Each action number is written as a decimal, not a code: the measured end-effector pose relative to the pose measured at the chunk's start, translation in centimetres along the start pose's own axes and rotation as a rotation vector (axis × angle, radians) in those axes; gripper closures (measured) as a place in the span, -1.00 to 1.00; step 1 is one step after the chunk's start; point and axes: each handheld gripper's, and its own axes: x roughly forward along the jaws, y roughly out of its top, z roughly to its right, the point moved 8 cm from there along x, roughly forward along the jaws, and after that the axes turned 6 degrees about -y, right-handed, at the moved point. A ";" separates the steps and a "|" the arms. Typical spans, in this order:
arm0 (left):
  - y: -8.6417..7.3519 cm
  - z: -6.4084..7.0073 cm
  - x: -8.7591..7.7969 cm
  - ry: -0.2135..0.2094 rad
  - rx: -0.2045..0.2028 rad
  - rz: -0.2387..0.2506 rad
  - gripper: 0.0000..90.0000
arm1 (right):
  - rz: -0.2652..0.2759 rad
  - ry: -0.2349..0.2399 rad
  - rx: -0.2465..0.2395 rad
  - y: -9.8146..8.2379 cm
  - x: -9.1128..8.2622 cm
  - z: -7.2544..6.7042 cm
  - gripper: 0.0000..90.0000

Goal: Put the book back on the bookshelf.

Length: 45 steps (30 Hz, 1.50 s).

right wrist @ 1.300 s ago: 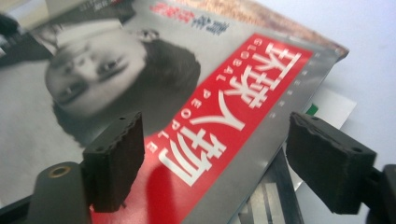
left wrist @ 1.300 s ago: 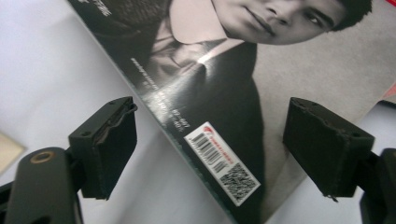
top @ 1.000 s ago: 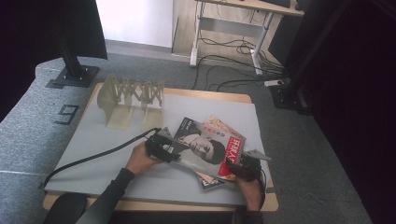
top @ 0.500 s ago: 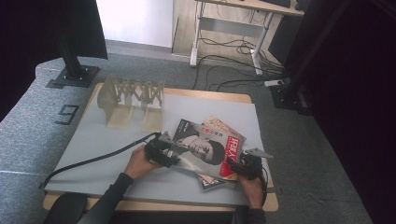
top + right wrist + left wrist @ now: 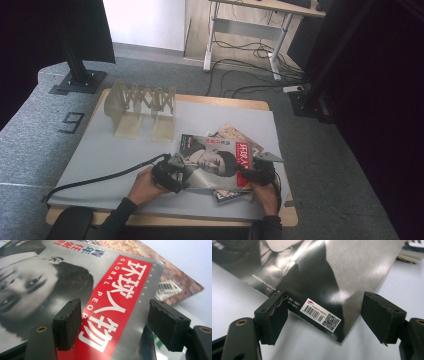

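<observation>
- Two grippers work a stack of magazines on the grey desk (image 5: 110, 150), high view: left gripper (image 5: 172, 172) at the near-left corner of the top magazine (image 5: 215, 162), right gripper (image 5: 260, 172) at its near-right edge. A hand holds each one, forearms coming in from the bottom edge.
- Top magazine lies face up, near the front of the desk and right of centre, skewed on the lower magazines (image 5: 235, 137), whose corners stick out behind it and in front of it.
- Wooden folding rack (image 5: 140, 107) stands well apart at the back left of the desk. Black cable (image 5: 100, 177) trails left from the left gripper.
- Left gripper view: fingers (image 5: 274, 317) spread wide, released, nothing pinched. The magazine's corner with barcode label (image 5: 320, 315) sits between them on the desk; left finger is at the cover's edge, right finger is clear of it.
- Right gripper view: fingers (image 5: 68, 323) apart and just been opening, not pressing on anything. Red title band (image 5: 117, 297) of the top magazine runs between them; a portrait fills the cover to the left. A brown-covered magazine (image 5: 175, 277) pokes out beneath.
</observation>
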 end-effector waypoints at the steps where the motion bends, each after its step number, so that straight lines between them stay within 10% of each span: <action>1: -0.1 0.1 0.0 -0.002 0.006 -0.001 -0.52 | 0.004 0.005 -0.001 0.1 0.2 0.0 -0.42; 15: 1.1 -2.7 -1.9 -0.004 0.000 0.085 -0.70 | -0.002 0.011 -0.034 -0.3 -0.4 -0.7 -0.73; 45: 5.6 -6.9 -0.1 0.046 0.048 0.115 -0.88 | -0.028 0.025 -0.054 -2.9 -3.4 -1.5 -1.00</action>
